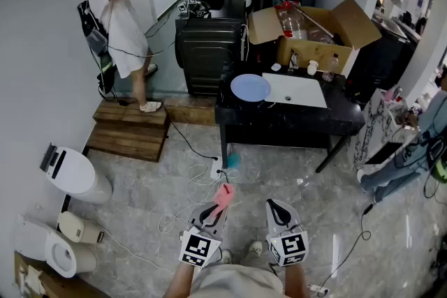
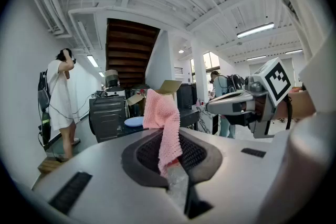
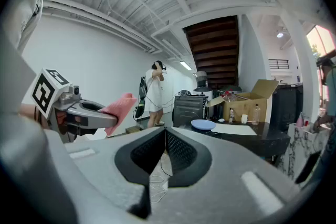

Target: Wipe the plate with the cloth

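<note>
A light blue plate (image 1: 250,87) lies on the left part of a black table (image 1: 293,119), well ahead of both grippers. My left gripper (image 1: 215,209) is shut on a pink knitted cloth (image 1: 223,196), which sticks up from its jaws over the floor. In the left gripper view the cloth (image 2: 164,118) hangs out of the closed jaws, with the plate (image 2: 135,121) far behind it. My right gripper (image 1: 274,210) is beside the left one, shut and holding nothing. The right gripper view shows the plate (image 3: 203,124) in the distance and the cloth (image 3: 119,106) at the left.
A white sheet (image 1: 297,89) and small bottles lie on the table beside an open cardboard box (image 1: 314,28). Cables (image 1: 195,185) trail over the floor before the table. A person in white (image 1: 119,17) stands back left by wooden pallets (image 1: 129,129). Toilets (image 1: 73,174) stand left; another person (image 1: 412,150) sits right.
</note>
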The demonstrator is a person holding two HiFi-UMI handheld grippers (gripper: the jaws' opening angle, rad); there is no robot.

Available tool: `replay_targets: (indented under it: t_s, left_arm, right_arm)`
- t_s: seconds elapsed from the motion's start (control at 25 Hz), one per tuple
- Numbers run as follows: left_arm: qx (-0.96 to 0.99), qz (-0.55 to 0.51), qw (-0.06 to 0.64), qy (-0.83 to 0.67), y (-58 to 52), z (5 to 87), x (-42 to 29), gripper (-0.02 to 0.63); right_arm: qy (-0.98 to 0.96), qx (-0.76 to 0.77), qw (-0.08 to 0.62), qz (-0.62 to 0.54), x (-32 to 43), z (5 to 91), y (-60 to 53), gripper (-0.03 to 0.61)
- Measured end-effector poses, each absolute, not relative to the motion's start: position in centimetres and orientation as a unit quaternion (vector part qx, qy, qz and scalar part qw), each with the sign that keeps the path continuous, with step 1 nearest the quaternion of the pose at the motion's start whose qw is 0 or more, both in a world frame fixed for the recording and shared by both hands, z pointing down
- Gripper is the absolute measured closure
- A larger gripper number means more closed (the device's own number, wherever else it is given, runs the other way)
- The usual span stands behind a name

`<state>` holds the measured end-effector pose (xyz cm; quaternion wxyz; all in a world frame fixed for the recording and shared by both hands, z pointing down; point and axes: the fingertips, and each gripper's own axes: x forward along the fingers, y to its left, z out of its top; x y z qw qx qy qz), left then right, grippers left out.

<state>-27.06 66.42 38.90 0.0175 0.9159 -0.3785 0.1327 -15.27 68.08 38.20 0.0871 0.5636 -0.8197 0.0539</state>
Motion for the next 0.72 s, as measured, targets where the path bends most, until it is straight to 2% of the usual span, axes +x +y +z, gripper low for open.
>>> replay_targets:
  t_s: [0.4, 0.72]
  left_arm:
    - [0.923, 0.122, 0.012, -0.364, 65.8, 39.0, -26.9, 0.58]
    - [0.92, 0.123, 0.012, -0.373, 61.0, 39.3, -24.7, 0.58]
  right_arm:
    - [-0.812, 0.576, 0.07, 0.058, -16.8, 38.0, 67.9, 0.572]
    - [-0.819, 0.566, 0.068, 0.057, -15.1, 38.3, 62.9, 0.572]
